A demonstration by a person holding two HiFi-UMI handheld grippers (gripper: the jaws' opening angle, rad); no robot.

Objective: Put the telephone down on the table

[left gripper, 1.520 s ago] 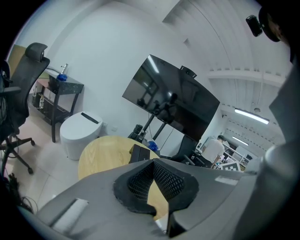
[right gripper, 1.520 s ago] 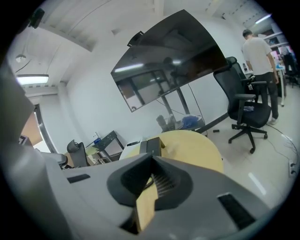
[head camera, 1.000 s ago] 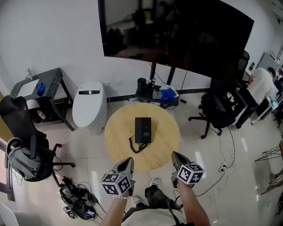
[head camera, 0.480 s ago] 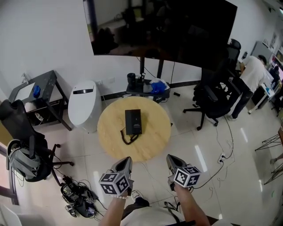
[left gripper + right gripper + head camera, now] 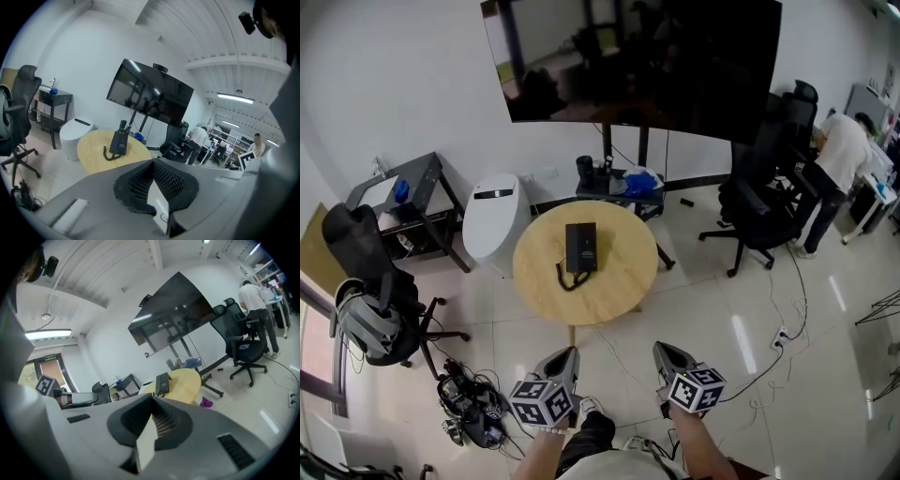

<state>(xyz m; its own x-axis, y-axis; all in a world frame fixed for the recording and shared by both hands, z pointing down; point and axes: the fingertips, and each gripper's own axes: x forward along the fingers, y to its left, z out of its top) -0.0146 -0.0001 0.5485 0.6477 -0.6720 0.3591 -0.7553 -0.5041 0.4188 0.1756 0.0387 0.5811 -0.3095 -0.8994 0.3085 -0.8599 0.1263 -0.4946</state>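
A white-walled room with a glossy pale tile floor (image 5: 722, 309) holds a round wooden bench (image 5: 623, 281), ahead of both hand-held grippers and well apart from them. The telephone (image 5: 580, 247) lies flat on the bench near its middle, dark and oblong. Its cord (image 5: 566, 278) loops on the wood on the side nearer the grippers.

Beyond the bench a large dark screen (image 5: 656, 56) stands on a stand against the wall. On the low base (image 5: 609, 199) at its foot sit a blue bag (image 5: 639, 181) and a few dark items too small to make out. A white toilet (image 5: 495, 220) stands ahead and to the left of the left hand-held gripper (image 5: 566, 354), just beside the bench. Farther left is a black side table (image 5: 427, 169) with a small blue thing (image 5: 400, 190) on top. Nearer, a black office chair (image 5: 356, 248) carries a gray backpack (image 5: 366, 323). A tangle of cables (image 5: 469, 412) lies on the floor just left of the left hand-held gripper. Ahead and to the right of the right hand-held gripper (image 5: 663, 349) stands another black chair (image 5: 764, 206), and a person (image 5: 842, 155) bends over a desk at the far right edge.

Both grippers sit low in the head view, side by side and pointing toward the bench. In the left gripper view the jaws are closed together with nothing between them, and the telephone shows beyond their tips. In the right gripper view the jaws are likewise pressed together and empty, with the bench and telephone ahead.
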